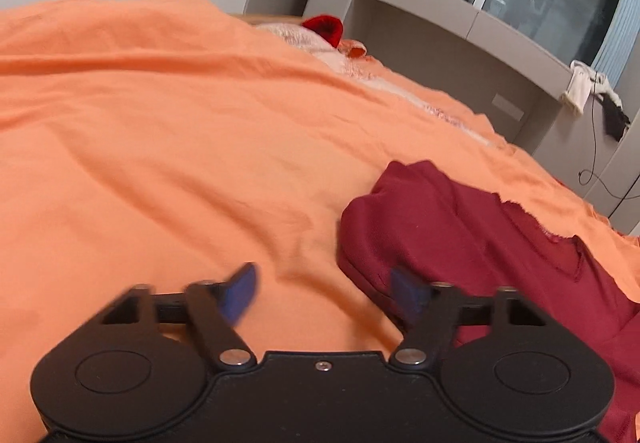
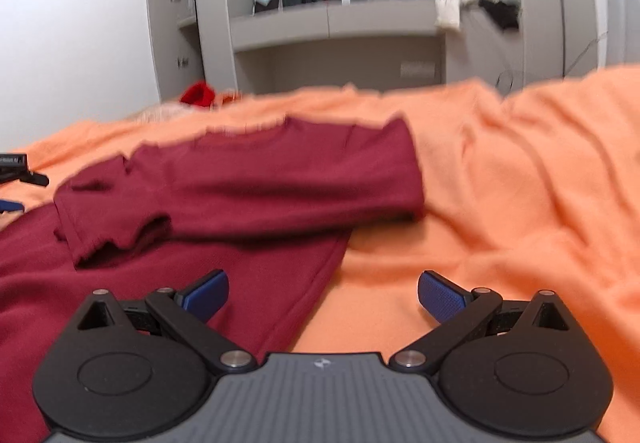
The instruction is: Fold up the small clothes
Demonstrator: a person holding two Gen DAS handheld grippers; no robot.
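Observation:
A dark red small shirt lies on the orange bedsheet, with its upper part and sleeve folded over the body. In the left wrist view the shirt lies at the right. My left gripper is open and empty, just above the sheet at the shirt's left edge; its right fingertip is over the cloth. My right gripper is open and empty, low over the shirt's right edge. The left gripper's tip also shows in the right wrist view at the far left.
A red item and a pale cloth lie at the far end of the bed. Grey shelving and a window stand beyond the bed. White and black items and a cable hang off the shelf.

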